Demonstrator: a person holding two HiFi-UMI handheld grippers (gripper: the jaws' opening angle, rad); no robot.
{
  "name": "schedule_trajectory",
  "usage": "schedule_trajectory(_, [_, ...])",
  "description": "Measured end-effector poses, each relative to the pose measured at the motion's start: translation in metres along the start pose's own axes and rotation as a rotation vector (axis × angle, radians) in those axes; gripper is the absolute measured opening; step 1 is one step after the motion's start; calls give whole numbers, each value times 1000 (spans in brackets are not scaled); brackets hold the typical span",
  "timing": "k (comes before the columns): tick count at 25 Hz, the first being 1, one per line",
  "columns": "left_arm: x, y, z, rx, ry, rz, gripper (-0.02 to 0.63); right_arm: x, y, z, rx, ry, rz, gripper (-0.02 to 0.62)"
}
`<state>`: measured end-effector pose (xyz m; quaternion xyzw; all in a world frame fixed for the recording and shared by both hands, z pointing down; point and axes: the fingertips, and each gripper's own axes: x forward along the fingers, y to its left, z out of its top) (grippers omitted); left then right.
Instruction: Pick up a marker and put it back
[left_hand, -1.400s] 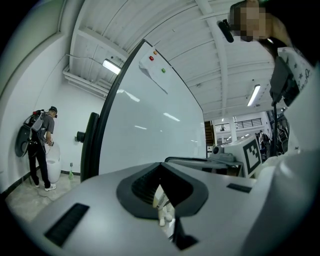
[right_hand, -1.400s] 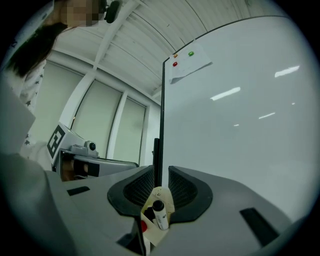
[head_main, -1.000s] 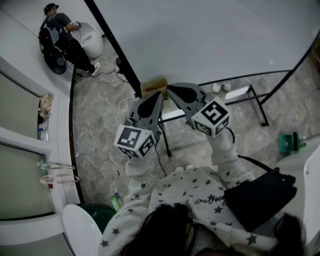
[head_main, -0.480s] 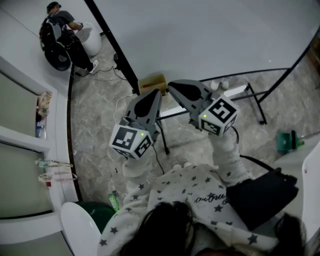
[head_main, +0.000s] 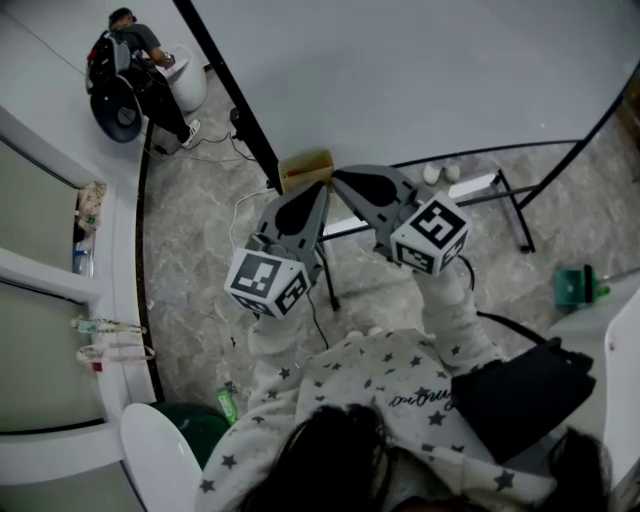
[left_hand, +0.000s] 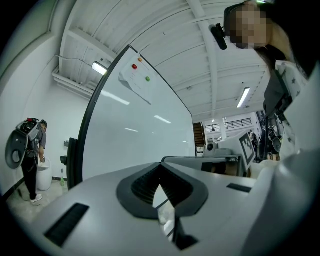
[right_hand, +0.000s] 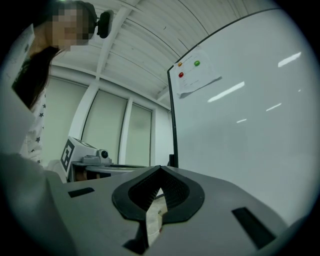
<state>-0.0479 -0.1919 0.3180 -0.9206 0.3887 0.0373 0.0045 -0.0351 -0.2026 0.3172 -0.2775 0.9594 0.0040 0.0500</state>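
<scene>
Marker: not identifiable in any view; probably on the whiteboard's ledge (head_main: 478, 186), ahead and to the right of both grippers.
Right gripper (head_main: 341, 179): clenched tip to tip, nothing between the jaws; raised toward the whiteboard (head_main: 430, 70).
Left gripper (head_main: 317, 189): likewise closed and empty, just beside the right one.
Reason for pose: probably a ready stance, no reach begun.
Next need: one claw opened, then lowered to the ledge.

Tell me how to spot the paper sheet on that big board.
Find the large whiteboard in its black frame. At its top corner hangs a white paper sheet. It is the only thing on the bare board, held by a red magnet, a green magnet and an orange magnet.
</scene>
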Motion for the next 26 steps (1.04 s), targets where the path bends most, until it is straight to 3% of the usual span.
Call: schedule_trajectory(26, [0, 10, -4, -5, 12, 20, 2, 6, -10, -11, 12, 17, -5, 5])
